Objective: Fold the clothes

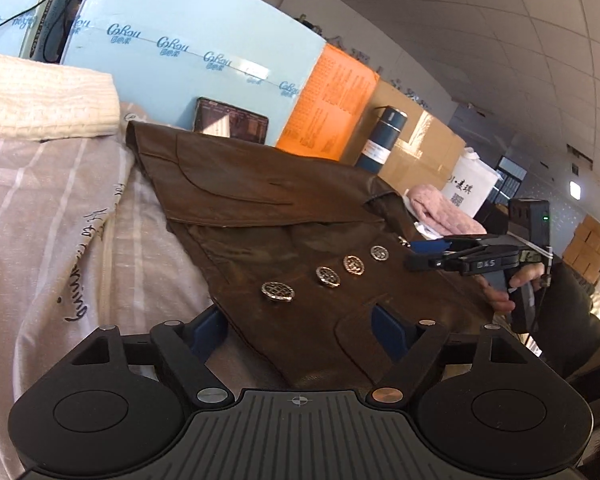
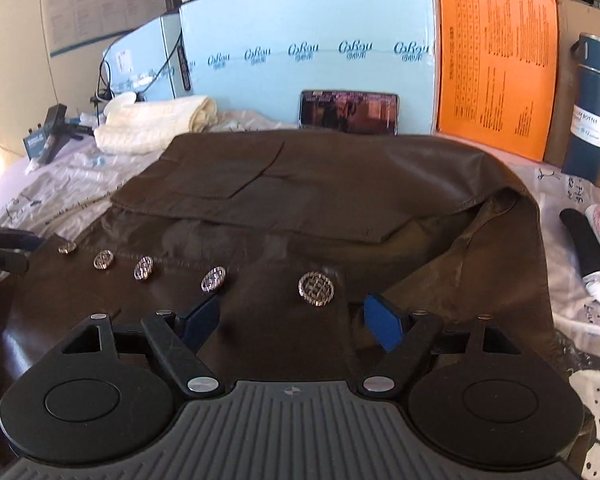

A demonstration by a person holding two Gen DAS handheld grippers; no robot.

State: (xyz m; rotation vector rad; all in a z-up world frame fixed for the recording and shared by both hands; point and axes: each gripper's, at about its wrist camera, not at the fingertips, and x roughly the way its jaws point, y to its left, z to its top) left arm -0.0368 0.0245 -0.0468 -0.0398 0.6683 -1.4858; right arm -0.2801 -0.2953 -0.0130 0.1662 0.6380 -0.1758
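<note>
A brown leather jacket (image 1: 284, 208) (image 2: 300, 192) with a row of metal buttons (image 1: 328, 276) (image 2: 316, 288) lies flat on a pale printed sheet (image 1: 60, 208), its far part folded over toward me. My left gripper (image 1: 298, 332) is open, its blue pads on either side of the jacket's near left hem and not pressing on it. My right gripper (image 2: 294, 322) is open too, low over the near edge beside the largest button. In the left wrist view the right gripper (image 1: 424, 254) shows at the jacket's right side, held by a hand (image 1: 500, 292). The left gripper's tip (image 2: 4, 252) shows at the right wrist view's left edge.
A folded white knit garment (image 1: 40, 96) (image 2: 152, 120) lies at the far left. A dark screen (image 2: 348, 112), an orange sheet (image 2: 496, 60) and a blue bottle (image 2: 592, 108) stand along the back against a light blue board. A pink cloth (image 1: 440, 208) and a black handle (image 2: 584, 240) lie at the right.
</note>
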